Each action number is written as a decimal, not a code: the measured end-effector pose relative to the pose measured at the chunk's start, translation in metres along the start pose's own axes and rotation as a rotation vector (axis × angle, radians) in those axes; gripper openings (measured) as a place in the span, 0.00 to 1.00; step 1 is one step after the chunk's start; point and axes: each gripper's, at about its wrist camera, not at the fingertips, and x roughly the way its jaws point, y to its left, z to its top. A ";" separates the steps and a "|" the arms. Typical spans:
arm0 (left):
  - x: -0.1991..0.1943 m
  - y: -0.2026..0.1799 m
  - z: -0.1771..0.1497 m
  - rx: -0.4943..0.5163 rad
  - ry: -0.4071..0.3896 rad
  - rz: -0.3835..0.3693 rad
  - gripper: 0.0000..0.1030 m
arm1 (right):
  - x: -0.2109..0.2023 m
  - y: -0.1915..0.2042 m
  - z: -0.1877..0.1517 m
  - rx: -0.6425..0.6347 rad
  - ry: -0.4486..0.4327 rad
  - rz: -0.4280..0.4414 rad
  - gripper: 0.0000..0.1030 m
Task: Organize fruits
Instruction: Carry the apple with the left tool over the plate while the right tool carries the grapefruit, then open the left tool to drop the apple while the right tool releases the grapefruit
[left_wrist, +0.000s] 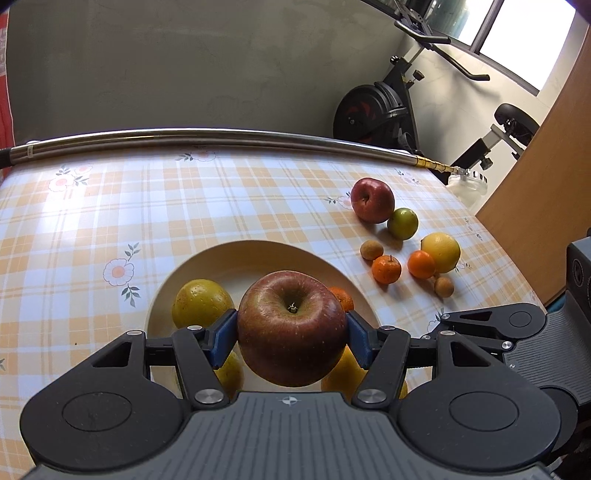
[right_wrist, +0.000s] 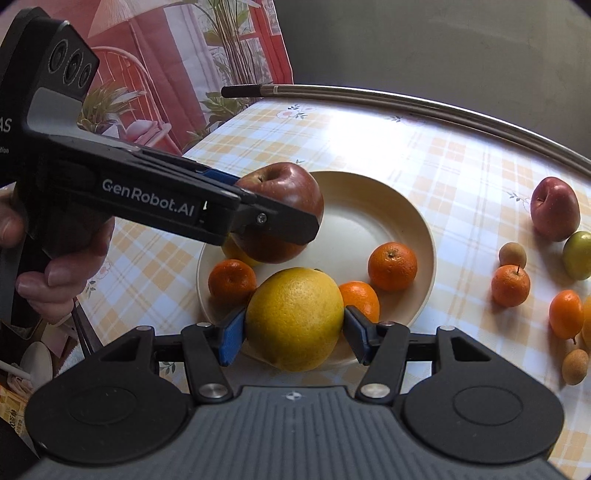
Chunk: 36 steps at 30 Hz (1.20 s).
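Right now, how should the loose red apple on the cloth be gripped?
Grip the red apple across its widest middle, coming from above on its far left side: a green fruit touches its near right, and the stem dimple faces the camera, leaving rounded flanks for the pads.

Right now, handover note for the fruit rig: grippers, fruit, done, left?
Left gripper: shut on a big red apple, held over the cream round plate.
Right gripper: shut on a large yellow citrus at the plate's near rim.
Done: three small oranges and more yellow fruit, partly hidden, are on the plate.
Left: set both held fruits down, then fetch the loose ones on the checked tablecloth: second red apple, green fruit, yellow citrus, two small oranges, two small brown fruits.
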 end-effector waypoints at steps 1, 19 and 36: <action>0.002 0.000 0.000 -0.005 0.003 -0.002 0.63 | 0.000 0.000 0.000 0.001 0.002 -0.005 0.57; 0.018 0.003 -0.003 -0.025 0.061 0.001 0.63 | -0.001 -0.002 0.000 0.002 0.004 0.001 0.59; -0.006 -0.002 -0.001 -0.049 0.003 0.028 0.63 | -0.024 -0.010 -0.002 0.030 -0.036 -0.013 0.58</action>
